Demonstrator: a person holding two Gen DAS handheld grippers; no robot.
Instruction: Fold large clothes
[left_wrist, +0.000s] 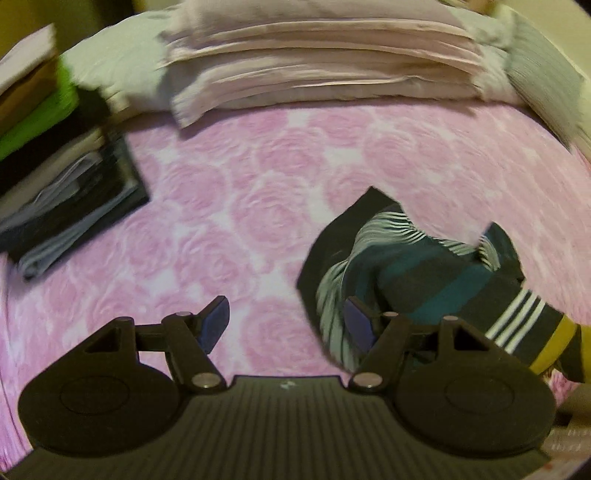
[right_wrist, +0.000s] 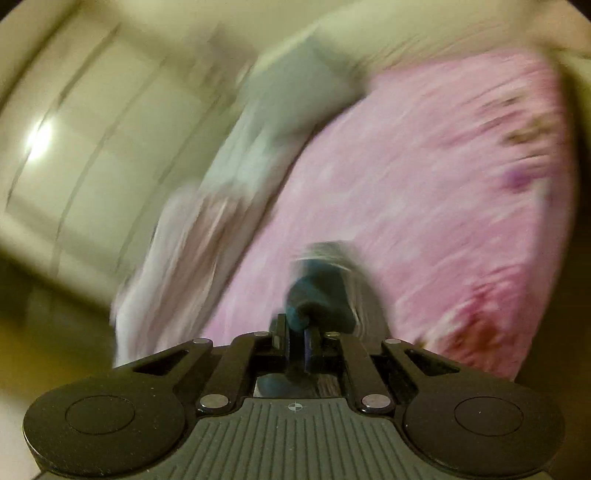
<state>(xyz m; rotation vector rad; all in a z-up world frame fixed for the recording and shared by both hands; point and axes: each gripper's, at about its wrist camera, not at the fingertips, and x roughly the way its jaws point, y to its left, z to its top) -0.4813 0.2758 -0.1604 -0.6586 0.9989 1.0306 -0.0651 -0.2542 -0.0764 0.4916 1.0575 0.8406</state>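
Note:
A dark striped garment (left_wrist: 417, 273), with teal, white and yellow bands, hangs bunched above the pink rose bedspread (left_wrist: 236, 206) at the right of the left wrist view. My left gripper (left_wrist: 286, 325) is open just left of it, and its right finger (left_wrist: 360, 325) lies against the cloth's edge. In the blurred right wrist view my right gripper (right_wrist: 297, 332) is shut on a teal fold of the garment (right_wrist: 317, 291), which trails forward over the bedspread (right_wrist: 424, 206).
A stack of folded clothes (left_wrist: 62, 184) in dark, green and tan sits at the bed's left. Pale pillows (left_wrist: 317, 62) lie across the head of the bed. The right wrist view shows a light wall and cupboard (right_wrist: 92, 140) to the left.

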